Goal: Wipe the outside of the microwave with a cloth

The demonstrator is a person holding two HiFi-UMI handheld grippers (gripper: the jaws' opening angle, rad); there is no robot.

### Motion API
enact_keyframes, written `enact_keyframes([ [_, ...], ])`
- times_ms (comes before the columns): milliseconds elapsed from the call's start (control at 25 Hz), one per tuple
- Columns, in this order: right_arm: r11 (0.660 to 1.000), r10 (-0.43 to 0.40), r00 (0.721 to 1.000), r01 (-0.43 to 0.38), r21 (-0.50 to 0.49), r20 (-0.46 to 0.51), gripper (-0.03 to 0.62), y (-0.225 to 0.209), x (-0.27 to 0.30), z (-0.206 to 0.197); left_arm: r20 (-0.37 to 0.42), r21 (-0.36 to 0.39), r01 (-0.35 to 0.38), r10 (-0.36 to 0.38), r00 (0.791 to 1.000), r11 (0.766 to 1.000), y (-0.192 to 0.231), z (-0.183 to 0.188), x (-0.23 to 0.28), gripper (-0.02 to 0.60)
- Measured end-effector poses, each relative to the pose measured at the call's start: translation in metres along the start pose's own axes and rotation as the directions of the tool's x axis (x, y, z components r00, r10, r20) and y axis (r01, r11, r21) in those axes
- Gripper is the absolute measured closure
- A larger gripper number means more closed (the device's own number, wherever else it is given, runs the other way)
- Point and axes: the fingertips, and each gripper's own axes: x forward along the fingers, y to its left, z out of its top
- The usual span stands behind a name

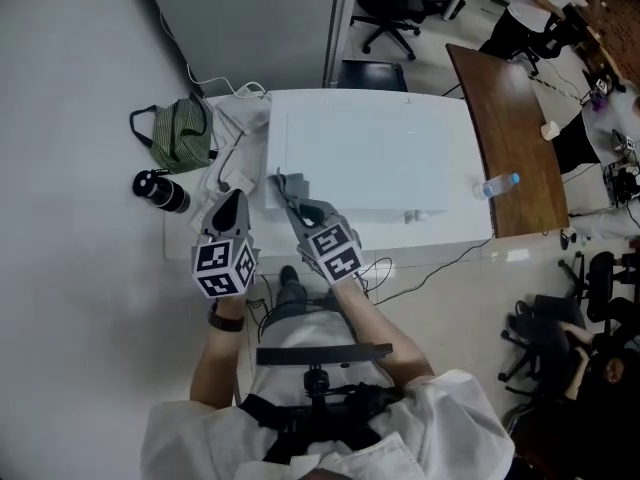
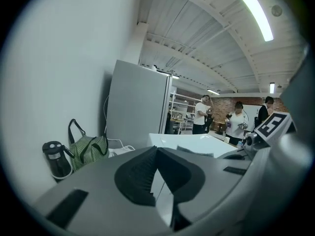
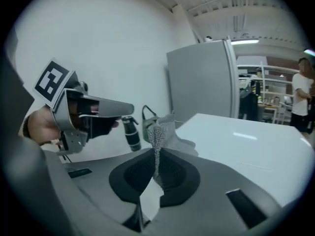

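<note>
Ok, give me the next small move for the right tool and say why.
Probably lower the right tool until the cloth lies on the microwave top at its near-left corner. The cloth is pinched between the shut jaws but stands bunched above the white top, seemingly not yet pressed flat.

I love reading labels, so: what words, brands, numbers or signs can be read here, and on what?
No readable text anywhere.
Cubes on the left gripper and right gripper: black-and-white square patterns, no letters.
Label on the water bottle: too small to read.
Top of the microwave and the cloth: no print visible.
</note>
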Motion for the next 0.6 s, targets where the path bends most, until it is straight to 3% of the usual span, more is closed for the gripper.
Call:
enact_keyframes([
  [80, 0.986, 0.165, 0.986, -0.164, -0.006, 0.038, 0.579, 0.049, 0.013, 0.012, 0.006, -0.013, -0.024, 0.024, 1.000, 1.000, 0.012, 0.001, -0.009, 0.560],
  [160, 0.953, 0.304, 0.951, -0.304, -0.017, 0.059, 0.577, 0.086, 0.018, 0.012, 0.024, -0.031, -0.061, 0.061, 0.998, 0.998, 0.027, 0.004, -0.017, 0.560],
  [240, 0.945, 0.327, 0.944, -0.326, -0.034, 0.047, 0.579, 0.096, 0.021, -0.002, 0.038, -0.040, -0.100, 0.102, 0.994, 0.994, 0.040, 0.006, -0.023, 0.560],
  [440, 0.995, 0.092, 0.995, -0.093, 0.023, 0.029, 0.579, 0.029, 0.009, -0.045, 0.041, -0.044, -0.100, 0.102, 0.994, 0.994, 0.033, 0.004, -0.021, 0.560],
  [600, 0.987, -0.113, 0.992, 0.107, 0.119, 0.049, 0.579, -0.046, -0.050, -0.073, 0.008, -0.023, -0.058, 0.058, 0.998, 0.998, -0.003, -0.006, -0.008, 0.560],
])
